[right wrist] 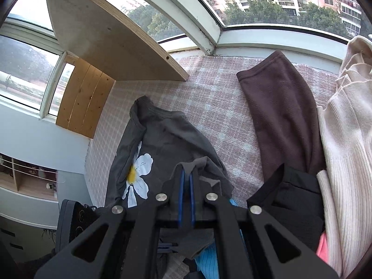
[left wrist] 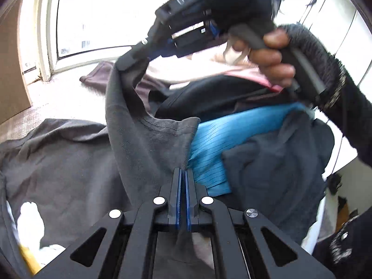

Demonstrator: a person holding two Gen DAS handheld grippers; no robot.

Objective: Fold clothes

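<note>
A dark grey T-shirt [left wrist: 69, 162] with a white flower print [right wrist: 139, 174] is lifted off the checked cloth surface [right wrist: 220, 116]. My left gripper [left wrist: 183, 171] is shut on a hem edge of this shirt. In the left wrist view the right gripper [left wrist: 126, 62] appears up ahead, held by a person's hand [left wrist: 272, 58], and it pinches another part of the same shirt. In the right wrist view the right gripper [right wrist: 187, 173] is shut on a grey fold of the T-shirt [right wrist: 162, 139], which hangs down toward the surface.
A heap of clothes lies to the right: a blue striped garment [left wrist: 227, 134], a dark navy one [left wrist: 279, 162], a black one [right wrist: 290, 197], a brown fleece [right wrist: 283, 116] and a cream knit [right wrist: 348, 151]. A wooden shelf board [right wrist: 104, 34] and windows [right wrist: 255, 0] stand behind.
</note>
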